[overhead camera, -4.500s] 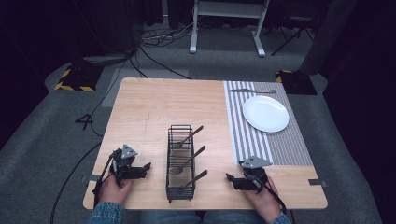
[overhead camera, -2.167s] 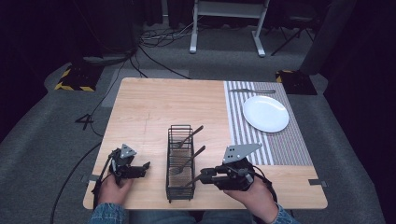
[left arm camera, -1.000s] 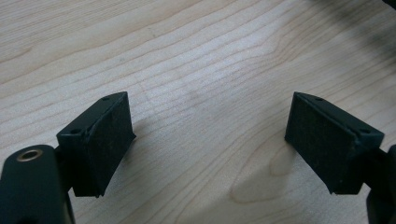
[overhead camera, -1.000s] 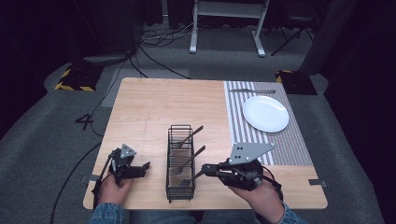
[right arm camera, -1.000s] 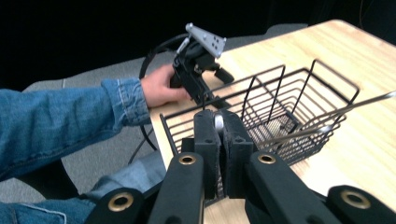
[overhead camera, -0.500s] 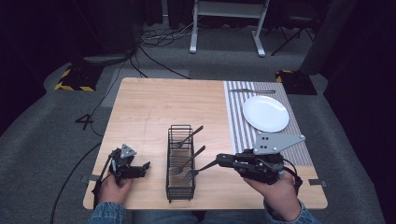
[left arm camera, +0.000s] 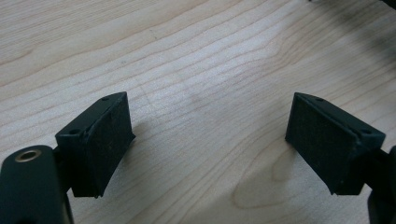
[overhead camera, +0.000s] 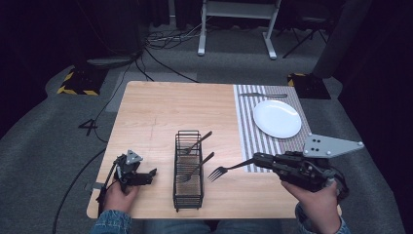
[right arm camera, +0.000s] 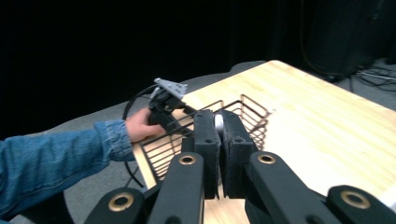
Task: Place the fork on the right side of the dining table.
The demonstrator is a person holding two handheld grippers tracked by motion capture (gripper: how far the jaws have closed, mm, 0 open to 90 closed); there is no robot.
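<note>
High view, your right tongs [overhead camera: 257, 160]: clenched on the handle end of a fork [overhead camera: 229, 169], which hangs level above the counter [overhead camera: 160, 112]; its tines point toward the wire caddy [overhead camera: 188, 168] and stop just short of the caddy's right side.
High view, fork: held clear of the wood, between the caddy and the striped placemat [overhead camera: 249, 127].
High view, caddy: a black wire rack near your edge of the counter, with two more utensils leaning out of it, handles tilted toward the right.
High view, your left tongs [overhead camera: 146, 175]: resting low at the near left corner of the counter, well apart from the caddy, jaws spread and holding nothing.
High view, placemat: on the right side, carrying a white plate [overhead camera: 276, 118]; another piece of cutlery lies across the mat beyond the plate.
Left gripper view, your left tongs [left arm camera: 209, 140]: released, the two black pads [left arm camera: 108, 140] wide apart with bare wood grain between them.
Right gripper view, your right tongs [right arm camera: 219, 140]: pressed together on a pale sliver of the fork [right arm camera: 218, 122] that peeks out between the pads.
Right gripper view, beyond the jaws: the caddy [right arm camera: 233, 112] sits just ahead, and farther off your other hand [right arm camera: 140, 125], in a denim sleeve, holds its own tongs.
</note>
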